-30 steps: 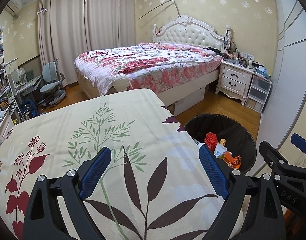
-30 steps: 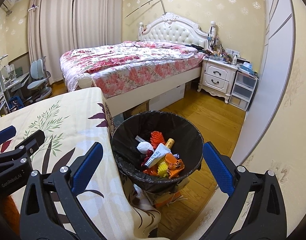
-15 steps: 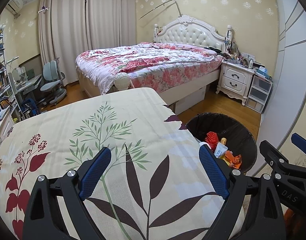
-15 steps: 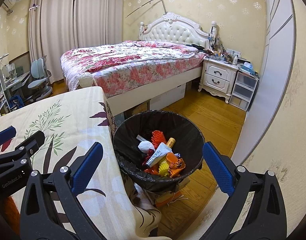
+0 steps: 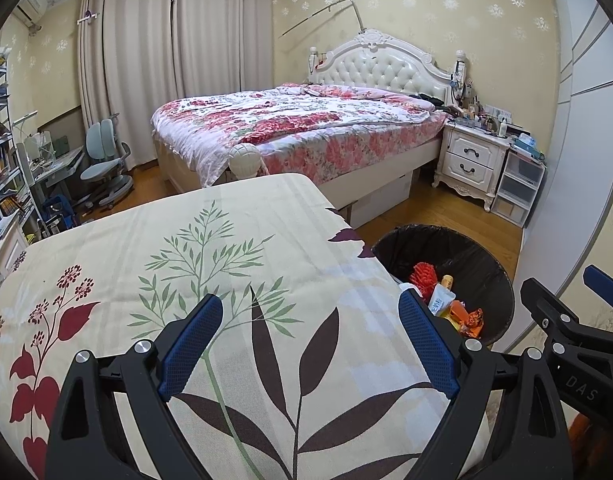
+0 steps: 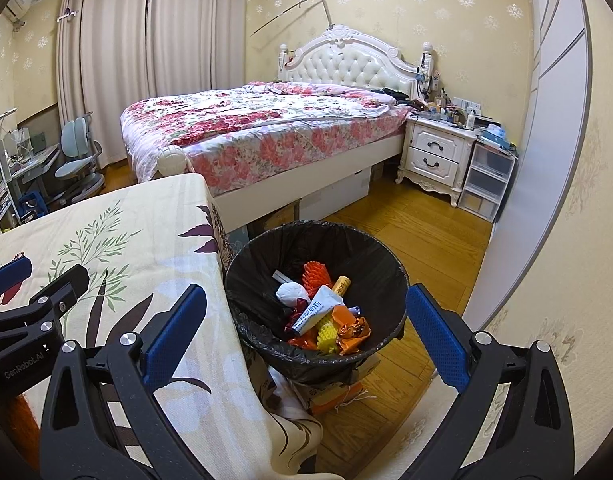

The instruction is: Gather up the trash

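A black-lined trash bin (image 6: 386, 252) stands on the floor beside the table; it also shows in the left wrist view (image 5: 494, 264). Inside lie a white tube (image 6: 316, 308), a white wad (image 6: 291, 293), orange wrappers (image 6: 350, 326) and red and yellow mesh pieces. My right gripper (image 6: 306, 336) is open and empty, held above and in front of the bin. My left gripper (image 5: 310, 340) is open and empty over the table's leaf-print cloth (image 5: 210, 248). No trash shows on the cloth.
A bed with a floral cover (image 5: 298, 128) stands behind the table. A white nightstand (image 6: 434, 156) and plastic drawers (image 6: 486, 180) are at the right wall. A desk chair (image 5: 106, 160) and shelves are at the left. Wooden floor (image 6: 418, 232) surrounds the bin.
Both grippers stay open and empty. The views have shifted only slightly; nothing was picked up or dropped.
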A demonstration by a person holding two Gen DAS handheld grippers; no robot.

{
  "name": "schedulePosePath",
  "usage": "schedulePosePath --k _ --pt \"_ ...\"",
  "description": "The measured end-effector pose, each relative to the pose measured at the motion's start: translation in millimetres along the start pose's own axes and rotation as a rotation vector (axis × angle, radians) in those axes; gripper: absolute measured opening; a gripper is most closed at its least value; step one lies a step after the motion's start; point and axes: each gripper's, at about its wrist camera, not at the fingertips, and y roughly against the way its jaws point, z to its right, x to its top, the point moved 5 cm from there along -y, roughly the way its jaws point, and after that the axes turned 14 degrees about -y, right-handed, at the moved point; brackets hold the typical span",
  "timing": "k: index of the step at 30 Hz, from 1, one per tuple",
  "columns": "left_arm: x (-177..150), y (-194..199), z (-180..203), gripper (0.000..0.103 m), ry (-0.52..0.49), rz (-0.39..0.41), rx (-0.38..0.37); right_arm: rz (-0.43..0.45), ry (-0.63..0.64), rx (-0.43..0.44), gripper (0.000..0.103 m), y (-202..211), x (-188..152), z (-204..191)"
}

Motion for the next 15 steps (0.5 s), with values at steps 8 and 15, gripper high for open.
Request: schedulePosePath --k 8,15 --pt "-0.8 0.0 0.0 0.089 0.000 0.000 0.000 0.000 0.000 -0.002 0.098 0.4 0.0 -0.1" --pt "-1.0 -0.1 -0.1 0.089 0.000 -0.001 -0.001 0.000 0.001 -0.003 0.098 0.8 -0.4 0.0"
